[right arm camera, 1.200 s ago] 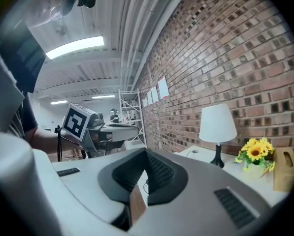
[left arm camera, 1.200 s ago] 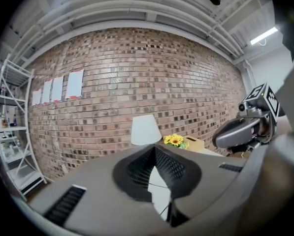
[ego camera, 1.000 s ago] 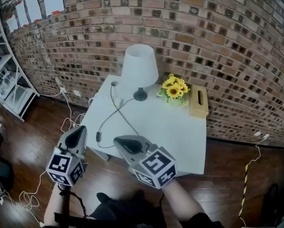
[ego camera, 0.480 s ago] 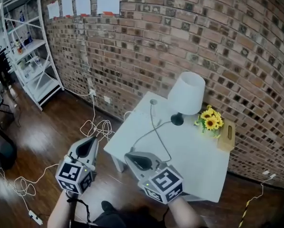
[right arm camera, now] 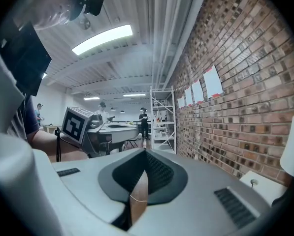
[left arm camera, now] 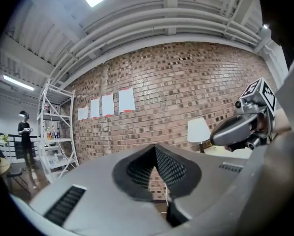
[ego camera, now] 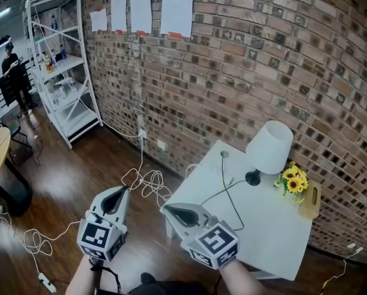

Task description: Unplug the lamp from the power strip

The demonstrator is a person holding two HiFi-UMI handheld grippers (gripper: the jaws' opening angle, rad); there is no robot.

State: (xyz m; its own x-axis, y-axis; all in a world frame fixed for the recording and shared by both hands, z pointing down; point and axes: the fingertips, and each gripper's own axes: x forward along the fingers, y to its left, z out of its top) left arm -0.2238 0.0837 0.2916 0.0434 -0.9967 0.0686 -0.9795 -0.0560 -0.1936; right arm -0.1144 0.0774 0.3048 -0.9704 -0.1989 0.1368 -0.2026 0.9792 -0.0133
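The lamp (ego camera: pixel 268 146) has a white shade and a black base and stands on the white table (ego camera: pixel 263 232) at the right. Its black cord (ego camera: pixel 231 196) loops over the tabletop. I cannot make out the power strip on the table. My left gripper (ego camera: pixel 123 192) hangs over the wooden floor to the left of the table, jaws together and empty. My right gripper (ego camera: pixel 171 209) is near the table's left corner, shut with nothing in it. In the left gripper view the left gripper (left arm camera: pixel 155 149) points at the brick wall, with the lamp (left arm camera: pixel 198 130) to its right. The right gripper (right arm camera: pixel 145 154) faces along the wall.
White cables (ego camera: pixel 143 180) lie tangled on the floor below a wall socket (ego camera: pixel 142 134). A white strip (ego camera: pixel 46 281) lies on the floor at the lower left. Yellow flowers (ego camera: pixel 294 180) and a wooden box (ego camera: pixel 310 201) sit beside the lamp. A metal shelf (ego camera: pixel 63 85) and a person (ego camera: pixel 14 63) are at far left.
The head view has swung left, so table and lamp slid to the right. Both grippers moved off the table's near edge to over the floor, still shut. Shelf and person came into view.
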